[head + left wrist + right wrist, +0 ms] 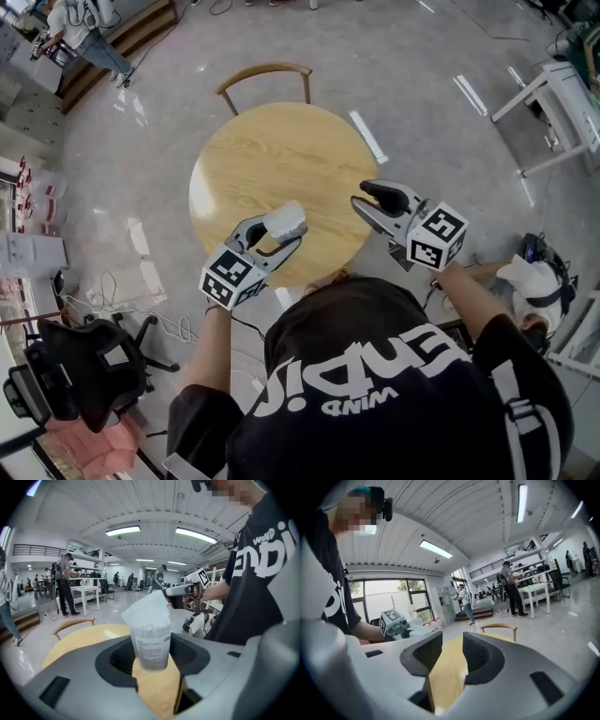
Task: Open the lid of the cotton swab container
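The cotton swab container (151,641) is a clear tub full of white swabs with a printed label. Its white lid (147,609) sits slanted over the top. My left gripper (151,657) is shut on the tub's lower body and holds it above the near edge of the round wooden table (281,150). In the head view the container (284,223) shows at the left gripper's (279,238) tips. My right gripper (364,198) hovers to the right, apart from the container. Its jaws (452,656) stand apart with only the tabletop behind them.
A wooden chair (265,75) stands at the table's far side. An office chair (84,366) with cables on the floor is at my lower left. White tables (562,103) stand at the right. Several people work in the background.
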A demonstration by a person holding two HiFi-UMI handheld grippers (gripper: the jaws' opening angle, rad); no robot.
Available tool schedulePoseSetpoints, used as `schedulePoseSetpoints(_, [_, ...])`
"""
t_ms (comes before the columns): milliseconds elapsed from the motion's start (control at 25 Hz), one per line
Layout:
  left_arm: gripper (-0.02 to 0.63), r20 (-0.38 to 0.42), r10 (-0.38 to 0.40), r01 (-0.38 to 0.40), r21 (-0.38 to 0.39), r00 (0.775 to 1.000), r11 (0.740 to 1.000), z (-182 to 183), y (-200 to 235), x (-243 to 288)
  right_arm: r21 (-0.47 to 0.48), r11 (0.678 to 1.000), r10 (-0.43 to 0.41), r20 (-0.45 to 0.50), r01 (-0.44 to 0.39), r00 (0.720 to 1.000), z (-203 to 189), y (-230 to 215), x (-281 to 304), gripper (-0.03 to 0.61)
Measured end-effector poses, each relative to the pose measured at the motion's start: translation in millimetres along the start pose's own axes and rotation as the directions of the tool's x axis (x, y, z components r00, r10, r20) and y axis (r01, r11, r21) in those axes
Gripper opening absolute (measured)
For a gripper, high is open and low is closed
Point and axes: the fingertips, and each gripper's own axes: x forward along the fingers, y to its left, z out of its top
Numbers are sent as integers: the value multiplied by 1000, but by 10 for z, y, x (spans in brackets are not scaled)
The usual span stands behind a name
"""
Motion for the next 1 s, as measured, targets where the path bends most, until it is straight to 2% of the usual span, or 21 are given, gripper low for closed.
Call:
schedulePoseSetpoints(200, [222, 48, 121, -117, -88, 991, 989, 29, 153, -147, -18, 995, -100, 42, 101, 994, 43, -110, -170, 124])
schedulePoseSetpoints(440, [222, 99, 249, -231, -171, 963, 958, 23, 320, -328, -28, 975, -216, 89, 219, 972, 70, -216, -301, 109])
schedulePoseSetpoints(640, [222, 125, 363, -331, -217, 924, 918, 0, 428, -499, -29, 963, -263, 111, 268, 958, 86, -300, -368, 97])
schedulePoseSetpoints(800, [222, 135, 452, -408, -265, 881, 874, -45, 465, -655, -43, 949, -304, 127, 311, 944, 77, -334, -416, 86])
schedulePoseSetpoints(1000, [221, 132, 519, -464, -302, 844, 833, -106, 486, -766, -60, 931, -348, 143, 359, 926, 64, -366, -418, 61])
